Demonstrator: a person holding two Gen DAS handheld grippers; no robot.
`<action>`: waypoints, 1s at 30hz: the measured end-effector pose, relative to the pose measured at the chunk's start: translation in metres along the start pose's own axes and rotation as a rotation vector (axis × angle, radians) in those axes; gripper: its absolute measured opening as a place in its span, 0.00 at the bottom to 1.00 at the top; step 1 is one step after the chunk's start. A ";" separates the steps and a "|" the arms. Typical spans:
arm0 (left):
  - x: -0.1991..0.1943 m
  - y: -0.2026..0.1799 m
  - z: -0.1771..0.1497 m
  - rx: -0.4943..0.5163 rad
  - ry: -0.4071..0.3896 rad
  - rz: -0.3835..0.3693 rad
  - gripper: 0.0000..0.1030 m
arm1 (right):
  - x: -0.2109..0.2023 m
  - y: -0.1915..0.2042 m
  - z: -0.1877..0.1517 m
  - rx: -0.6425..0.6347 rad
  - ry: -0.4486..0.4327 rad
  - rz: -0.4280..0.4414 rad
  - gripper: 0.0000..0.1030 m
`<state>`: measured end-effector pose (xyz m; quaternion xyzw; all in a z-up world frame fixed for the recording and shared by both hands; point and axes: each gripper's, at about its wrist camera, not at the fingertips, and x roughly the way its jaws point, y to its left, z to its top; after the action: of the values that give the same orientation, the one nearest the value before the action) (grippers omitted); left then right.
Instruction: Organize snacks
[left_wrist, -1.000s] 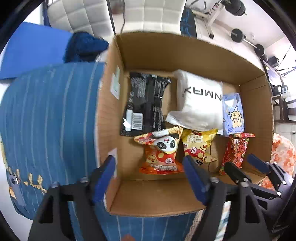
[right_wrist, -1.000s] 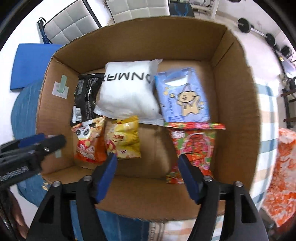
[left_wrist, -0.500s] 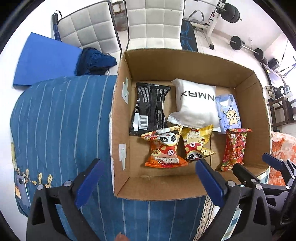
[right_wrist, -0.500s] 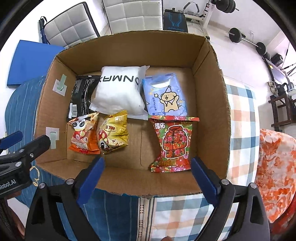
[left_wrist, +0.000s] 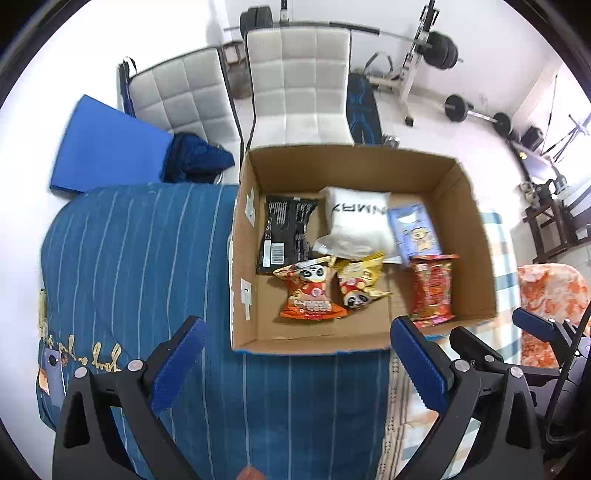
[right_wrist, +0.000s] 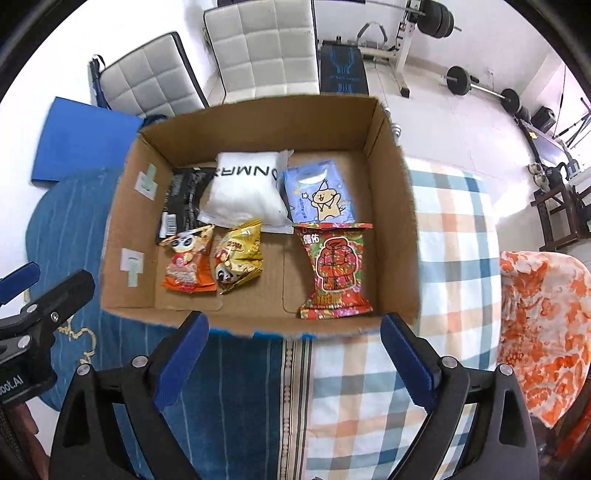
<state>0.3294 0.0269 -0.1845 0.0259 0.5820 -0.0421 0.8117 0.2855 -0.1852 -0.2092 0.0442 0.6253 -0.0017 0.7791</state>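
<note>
Clearly both tools are empty: the right gripper (right_wrist: 291, 343) hangs with its blue fingers spread wide above the near edge of the cardboard box (right_wrist: 258, 122), and the left gripper (left_wrist: 295, 354) is likewise spread, poised over the blue striped cloth (left_wrist: 129, 258) just short of the box.

Inside the box lie six packets. Along the back sit a black packet (right_wrist: 183, 201), a white pouch (right_wrist: 245, 188) and a pale blue packet (right_wrist: 319, 195); in front lie an orange panda snack (right_wrist: 188, 264), touching a yellow panda snack (right_wrist: 238, 258), and, apart to the right, a red packet (right_wrist: 336, 271).

No snack is visible outside the box, so the packing looks finished or nearly so. If anything is left, it is tidying: either gripper would need to come down over a packet and close on it.
</note>
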 end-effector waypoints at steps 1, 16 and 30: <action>-0.011 -0.001 -0.004 0.000 -0.014 -0.005 0.99 | -0.011 -0.002 -0.005 0.006 -0.015 0.006 0.93; -0.148 -0.005 -0.073 -0.011 -0.187 -0.033 0.99 | -0.167 -0.024 -0.096 0.044 -0.198 0.060 0.93; -0.224 -0.011 -0.110 0.015 -0.294 0.007 0.99 | -0.262 -0.026 -0.159 0.052 -0.291 0.109 0.93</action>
<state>0.1527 0.0349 -0.0077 0.0275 0.4562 -0.0468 0.8882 0.0722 -0.2136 0.0103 0.0975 0.5021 0.0181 0.8591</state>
